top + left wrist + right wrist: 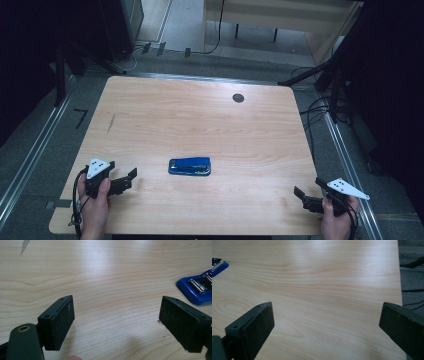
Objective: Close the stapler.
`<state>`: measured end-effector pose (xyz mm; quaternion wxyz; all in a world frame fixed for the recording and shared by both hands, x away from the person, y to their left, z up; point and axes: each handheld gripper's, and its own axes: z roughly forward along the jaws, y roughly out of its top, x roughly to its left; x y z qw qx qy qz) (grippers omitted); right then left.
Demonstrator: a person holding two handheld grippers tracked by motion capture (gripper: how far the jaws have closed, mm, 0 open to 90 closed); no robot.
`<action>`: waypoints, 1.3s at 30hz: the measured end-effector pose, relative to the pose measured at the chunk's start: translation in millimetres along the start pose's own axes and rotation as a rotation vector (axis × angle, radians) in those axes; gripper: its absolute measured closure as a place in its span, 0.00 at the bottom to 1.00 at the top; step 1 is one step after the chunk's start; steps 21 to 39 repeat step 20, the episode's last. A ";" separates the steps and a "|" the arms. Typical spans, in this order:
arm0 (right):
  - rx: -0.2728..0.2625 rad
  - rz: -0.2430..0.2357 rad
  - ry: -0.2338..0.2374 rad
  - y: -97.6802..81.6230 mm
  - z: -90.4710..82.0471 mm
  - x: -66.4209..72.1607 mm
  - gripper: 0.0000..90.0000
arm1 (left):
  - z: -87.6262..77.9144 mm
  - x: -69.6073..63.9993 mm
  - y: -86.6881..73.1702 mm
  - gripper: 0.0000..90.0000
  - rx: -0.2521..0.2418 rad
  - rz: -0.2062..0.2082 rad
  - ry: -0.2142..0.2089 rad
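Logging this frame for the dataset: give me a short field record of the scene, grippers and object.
surface: wooden table
object: blue stapler, lying flat near the table's middle, untouched
left gripper: open, holds nothing, at the near left edge, jaws toward the stapler
right gripper: open, holds nothing, at the near right corner
closer gripper to stapler: left
other: dark round hole near the far edge

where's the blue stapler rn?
In the high view the blue stapler lies flat on the wooden table, near its front middle, closer to the left gripper than to the right gripper.
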<state>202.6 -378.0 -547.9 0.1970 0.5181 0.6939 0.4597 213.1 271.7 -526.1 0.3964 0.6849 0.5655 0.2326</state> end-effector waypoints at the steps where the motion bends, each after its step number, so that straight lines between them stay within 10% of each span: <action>1: 0.000 0.000 0.000 0.0 0.0 0.0 0.00 | 0.0 0.0 0.0 0.15 0.000 0.000 0.000; 39: 0.042 -0.012 -0.041 -1.0 6.2 -1.8 0.00 | 2.2 0.3 0.8 0.15 0.019 -0.010 -0.009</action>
